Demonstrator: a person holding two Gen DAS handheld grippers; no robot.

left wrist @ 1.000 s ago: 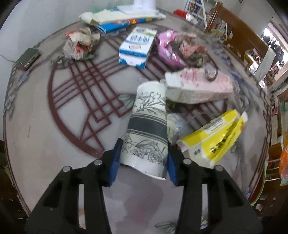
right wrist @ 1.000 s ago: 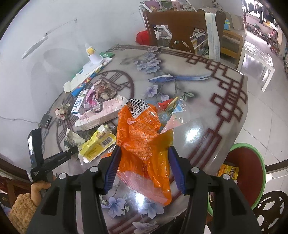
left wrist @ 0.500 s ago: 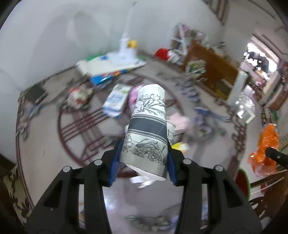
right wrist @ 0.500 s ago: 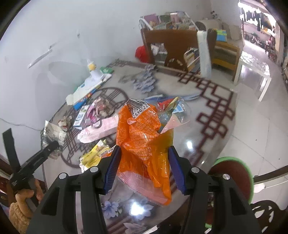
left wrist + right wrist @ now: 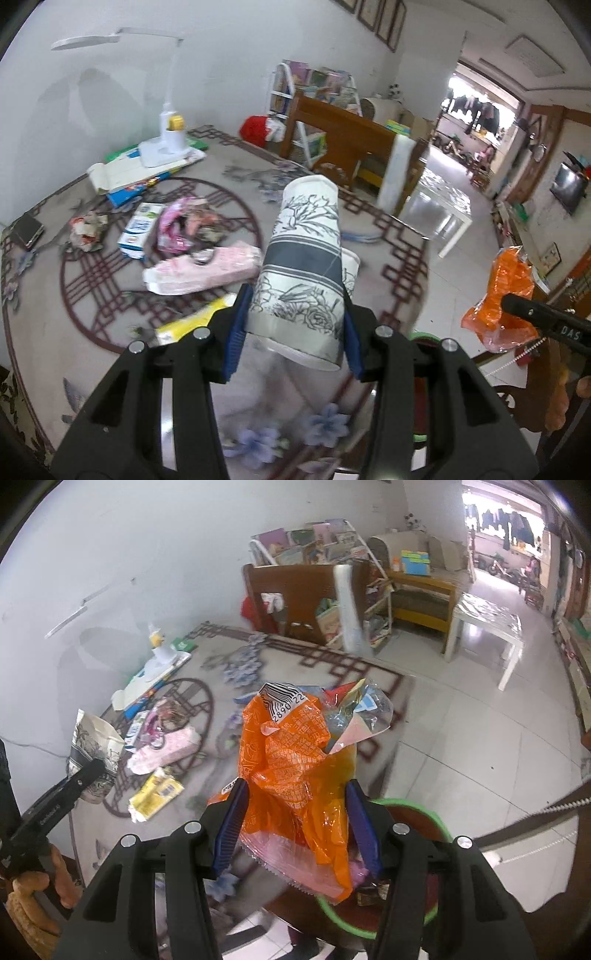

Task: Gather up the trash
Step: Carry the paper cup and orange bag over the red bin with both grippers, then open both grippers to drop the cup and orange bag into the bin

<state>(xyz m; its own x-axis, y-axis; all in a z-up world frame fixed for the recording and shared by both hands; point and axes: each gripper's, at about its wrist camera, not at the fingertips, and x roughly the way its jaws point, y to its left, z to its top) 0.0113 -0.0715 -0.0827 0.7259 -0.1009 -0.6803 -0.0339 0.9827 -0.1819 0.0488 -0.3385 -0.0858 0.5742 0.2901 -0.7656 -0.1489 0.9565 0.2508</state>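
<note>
Both claws have lifted off the surface [image 5: 55, 332]: left claw [image 5: 293, 328] clamps a flower-printed paper cup [image 5: 303, 273], right claw [image 5: 295, 823] grips crumpled orange wrappers [image 5: 291, 768] above a green-rimmed bin [image 5: 439, 823].

- The left gripper [image 5: 293, 332] clamps a paper cup [image 5: 303, 273] printed with grey flowers, held above the table [image 5: 44, 332].
- On the table lie a pink pack [image 5: 203, 271], a yellow packet [image 5: 192, 321], a blue-white carton [image 5: 142, 230] and a lamp [image 5: 168, 142].
- At right, the right gripper's finger [image 5: 543, 317] presses an orange bag [image 5: 506, 299].
- A green rim [image 5: 421, 336] shows below the cup.
</note>
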